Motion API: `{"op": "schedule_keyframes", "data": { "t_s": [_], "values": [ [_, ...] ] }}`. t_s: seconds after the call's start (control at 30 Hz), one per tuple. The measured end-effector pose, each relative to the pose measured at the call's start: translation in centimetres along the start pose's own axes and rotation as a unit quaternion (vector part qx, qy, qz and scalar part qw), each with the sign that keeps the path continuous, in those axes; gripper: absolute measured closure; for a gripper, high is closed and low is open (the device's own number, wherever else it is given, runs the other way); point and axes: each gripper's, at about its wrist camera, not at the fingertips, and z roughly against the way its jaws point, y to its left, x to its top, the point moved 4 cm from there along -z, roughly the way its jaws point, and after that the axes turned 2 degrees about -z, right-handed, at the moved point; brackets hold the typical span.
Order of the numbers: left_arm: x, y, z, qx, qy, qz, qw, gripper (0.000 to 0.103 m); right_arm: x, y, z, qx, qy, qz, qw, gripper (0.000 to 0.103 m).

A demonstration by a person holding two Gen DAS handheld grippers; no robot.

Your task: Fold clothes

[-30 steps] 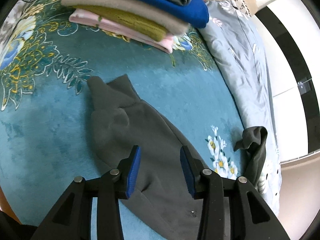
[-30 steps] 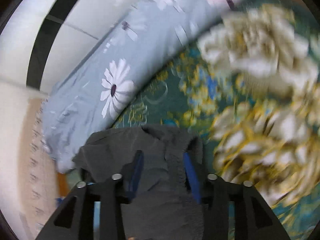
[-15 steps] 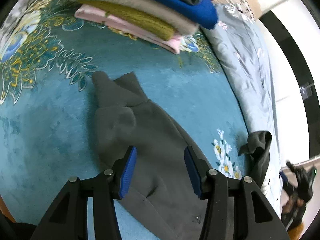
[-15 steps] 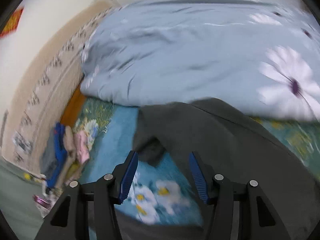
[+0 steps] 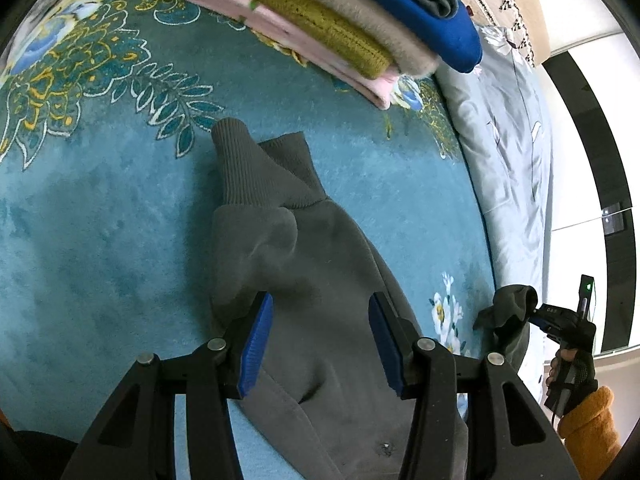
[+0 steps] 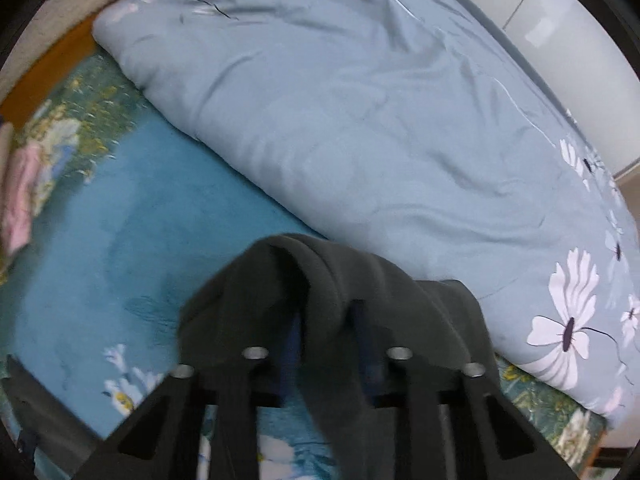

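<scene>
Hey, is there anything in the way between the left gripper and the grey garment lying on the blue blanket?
Nothing visible. The left gripper hangs with jaws apart right over the grey garment, with only open air between. The stack of folded clothes sits well beyond it on the blue blanket, out of the path.

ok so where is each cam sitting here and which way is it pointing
Left wrist: sits on the left gripper, looking steeply down its open blue-padded fingers at the grey garment lying on the teal blanket; the folded stack lies beyond, and the person's gloved right hand shows at the right edge.
Right wrist: sits on the right gripper, looking down as its jaws close on a fold of that garment, the pale blue duvet behind.
Shared: garment, blanket, duvet.
</scene>
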Motion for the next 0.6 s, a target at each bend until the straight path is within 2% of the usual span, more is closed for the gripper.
{"op": "schedule_keyframes", "data": {
  "t_s": [0.07,0.2,0.27,0.33,0.37,0.43,0.5,0.6],
  "values": [
    [0.0,0.1,-0.1,-0.002,0.002,0.003,1.0000,0.052,0.0,-0.7,0.0,0.009,-0.002,-0.021,1.000,0.092],
    [0.0,0.3,-0.3,-0.007,0.008,0.010,0.9999,0.052,-0.5,-3.5,2.9,0.077,-0.052,-0.094,0.991,0.095],
    [0.0,0.2,-0.2,-0.008,0.008,0.008,0.9999,0.052,-1.1,-5.0,5.2,0.121,-0.086,-0.125,0.981,0.095],
    [-0.1,0.0,-0.2,-0.011,0.008,0.002,0.9999,0.052,-2.9,-6.2,8.4,0.177,-0.125,-0.143,0.966,0.095],
    [-0.1,-0.1,-0.2,-0.011,0.008,0.000,0.9999,0.052,-4.3,-6.6,10.3,0.205,-0.145,-0.144,0.957,0.095],
    [-0.1,-0.3,-0.2,-0.012,0.010,-0.006,0.9999,0.052,-7.1,-6.5,13.1,0.237,-0.169,-0.127,0.948,0.095],
    [-0.3,-0.6,-0.2,-0.010,0.013,-0.017,0.9997,0.052,-10.1,-5.4,14.7,0.251,-0.173,-0.094,0.948,0.095],
    [-0.6,-1.4,0.0,-0.012,0.015,-0.034,0.9992,0.052,-16.2,-2.5,13.5,0.254,-0.132,-0.042,0.957,0.095]
  ]
}}
